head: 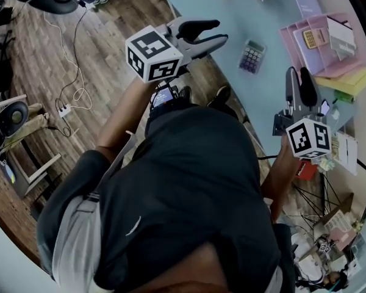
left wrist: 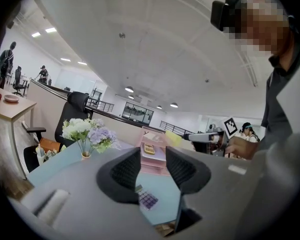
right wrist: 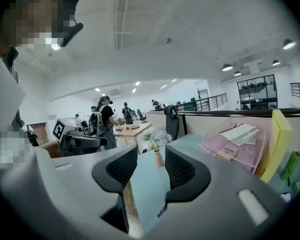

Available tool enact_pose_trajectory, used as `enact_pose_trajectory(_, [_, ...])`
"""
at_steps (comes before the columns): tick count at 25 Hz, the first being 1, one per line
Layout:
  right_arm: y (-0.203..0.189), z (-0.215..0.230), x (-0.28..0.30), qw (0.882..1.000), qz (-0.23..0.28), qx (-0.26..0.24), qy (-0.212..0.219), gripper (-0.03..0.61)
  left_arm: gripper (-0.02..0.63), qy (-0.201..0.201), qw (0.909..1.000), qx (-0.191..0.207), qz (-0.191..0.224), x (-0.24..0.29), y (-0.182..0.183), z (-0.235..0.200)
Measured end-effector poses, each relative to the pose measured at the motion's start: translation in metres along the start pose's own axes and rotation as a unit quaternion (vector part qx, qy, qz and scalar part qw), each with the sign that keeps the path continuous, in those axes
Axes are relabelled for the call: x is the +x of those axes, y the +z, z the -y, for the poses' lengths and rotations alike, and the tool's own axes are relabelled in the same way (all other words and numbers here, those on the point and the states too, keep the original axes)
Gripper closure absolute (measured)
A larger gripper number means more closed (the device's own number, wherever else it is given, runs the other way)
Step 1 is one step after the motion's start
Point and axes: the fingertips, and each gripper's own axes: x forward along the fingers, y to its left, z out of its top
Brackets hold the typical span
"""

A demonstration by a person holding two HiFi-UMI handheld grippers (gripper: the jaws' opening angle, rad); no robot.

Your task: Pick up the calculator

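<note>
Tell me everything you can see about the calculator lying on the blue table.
The calculator is a small flat rectangle with a pale body, rows of purplish keys and a display strip at one end. It lies face up on the light blue table, apart from the pink tray. Nothing touches it; the left gripper hovers short of it, fingers apart.

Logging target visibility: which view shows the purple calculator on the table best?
The head view: the calculator lies whole and unobstructed on the table, keys facing up. The left gripper view shows only part of it, low between the open fingers. The right gripper view doesn't show it.
</note>
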Motion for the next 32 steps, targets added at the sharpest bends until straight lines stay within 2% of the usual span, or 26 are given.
enact_pose_trajectory(17, [-0.063,0.058,0.048,0.996,-0.069,0.047,0.01,0.414,0.408,0.001,0.9975,-0.046,-0.053,0.067,-0.045,-0.023])
enact_pose_trajectory(32, [-0.142,0.098,0.094,0.984,-0.146,0.097,0.009,0.399,0.408,-0.004,0.9855,-0.119,-0.121,0.126,-0.124,-0.053])
